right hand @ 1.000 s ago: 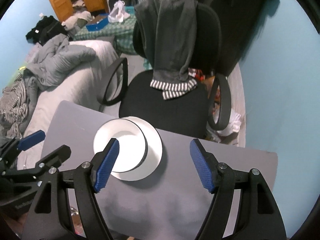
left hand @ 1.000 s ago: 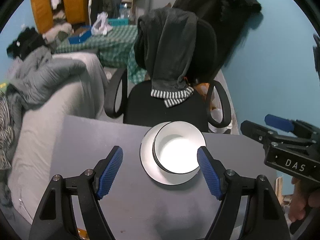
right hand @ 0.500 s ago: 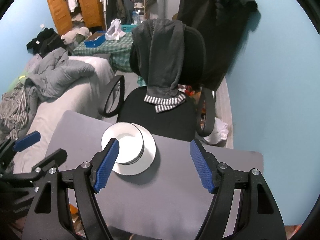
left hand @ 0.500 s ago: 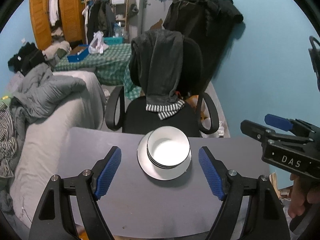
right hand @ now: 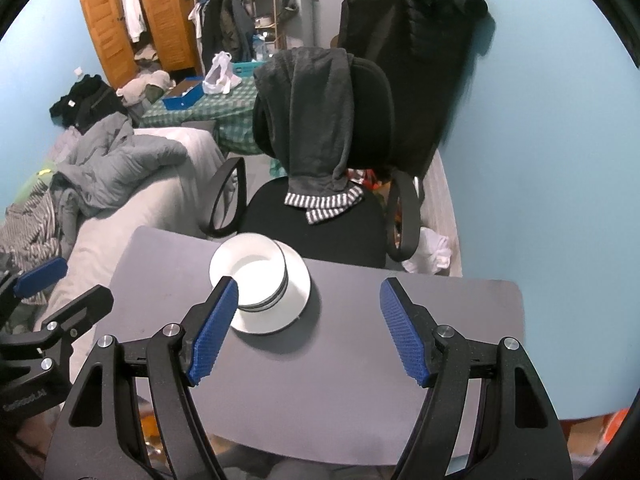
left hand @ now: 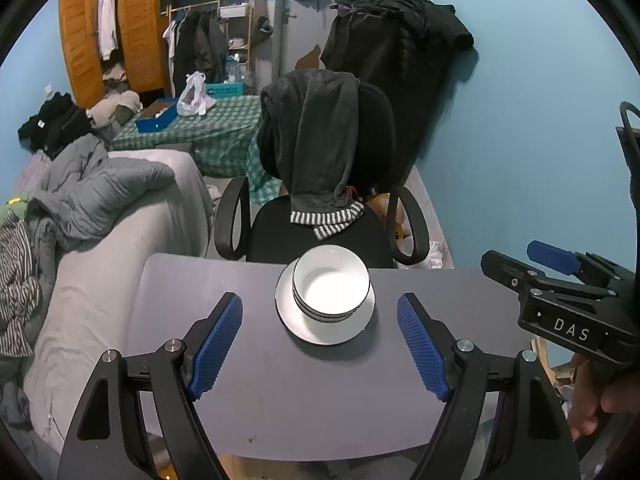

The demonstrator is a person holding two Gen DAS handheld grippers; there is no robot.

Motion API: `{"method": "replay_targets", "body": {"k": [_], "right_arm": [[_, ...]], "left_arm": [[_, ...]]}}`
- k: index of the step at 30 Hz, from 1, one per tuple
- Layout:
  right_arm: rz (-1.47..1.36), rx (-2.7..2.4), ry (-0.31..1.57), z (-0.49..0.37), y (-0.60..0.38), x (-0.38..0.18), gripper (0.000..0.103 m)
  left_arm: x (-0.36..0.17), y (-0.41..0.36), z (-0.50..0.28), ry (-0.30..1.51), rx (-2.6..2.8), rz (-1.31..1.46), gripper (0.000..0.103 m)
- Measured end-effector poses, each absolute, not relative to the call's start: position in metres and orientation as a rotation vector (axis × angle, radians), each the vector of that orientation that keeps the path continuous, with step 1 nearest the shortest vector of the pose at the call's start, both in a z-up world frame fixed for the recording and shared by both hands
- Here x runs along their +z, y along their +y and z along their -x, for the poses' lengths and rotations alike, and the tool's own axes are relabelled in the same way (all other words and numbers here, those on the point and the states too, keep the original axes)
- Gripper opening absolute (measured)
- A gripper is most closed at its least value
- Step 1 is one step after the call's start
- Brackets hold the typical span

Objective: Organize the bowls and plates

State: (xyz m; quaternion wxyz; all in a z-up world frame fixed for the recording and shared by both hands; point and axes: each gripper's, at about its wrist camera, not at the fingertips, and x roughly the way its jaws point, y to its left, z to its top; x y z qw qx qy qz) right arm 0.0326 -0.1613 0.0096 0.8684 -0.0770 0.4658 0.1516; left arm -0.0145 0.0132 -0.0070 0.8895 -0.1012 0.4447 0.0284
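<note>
Both grippers have drawn back and upward from the dishes: against the views of 1 second ago, the stack now appears smaller and farther beyond the fingertips in both wrist views. The stack itself is unchanged. White bowls (left hand: 330, 285), nested (3 by the visible rims, though the count is uncertain), sit on 1 white plate (left hand: 320, 330) at the far edge of the grey table (left hand: 304, 392), just before the office chair (left hand: 324, 168). Judgement: stacking appears complete and this is a retreat, with nothing left loose on the table.

Left gripper (left hand: 319, 344): fingers spread wide, empty, touching nothing. The stack lies ahead of the tips, centred between them.

Right gripper (right hand: 308, 328): fingers likewise spread wide and empty. The stack lies ahead and toward its left finger (right hand: 212, 330), which overlaps the bowls in view without contact.
</note>
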Motion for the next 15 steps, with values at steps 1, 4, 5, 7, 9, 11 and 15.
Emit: {"method": "replay_targets", "body": {"k": [1, 4, 5, 7, 9, 11, 15], "right_arm": [[0.158, 0.318, 0.973, -0.0318, -0.161, 0.0102, 0.072], [0.148, 0.314, 0.97, -0.029, -0.1617, 0.0114, 0.072], [0.144, 0.31, 0.971, -0.0285, -0.1618, 0.0118, 0.072], [0.139, 0.31, 0.971, -0.0256, -0.1632, 0.0129, 0.072], [0.139, 0.308, 0.972, -0.0243, -0.1636, 0.0132, 0.072], [0.14, 0.312, 0.971, -0.0241, -0.1639, 0.013, 0.072], [0.14, 0.308, 0.975, -0.0228, -0.165, 0.0139, 0.072]], "left_arm": [[-0.0072, 0.0134, 0.0156, 0.928, 0.06, 0.219, 0.081], [-0.0076, 0.013, 0.0195, 0.931, 0.057, 0.24, 0.081], [-0.0073, 0.0126, 0.021, 0.93, 0.061, 0.241, 0.081], [-0.0063, 0.0119, 0.022, 0.928, 0.068, 0.237, 0.081], [-0.0063, 0.012, 0.0226, 0.929, 0.074, 0.238, 0.081], [-0.0057, 0.0138, 0.0233, 0.931, 0.076, 0.245, 0.081], [-0.007, 0.0156, 0.0253, 0.936, 0.077, 0.249, 0.081]]}}
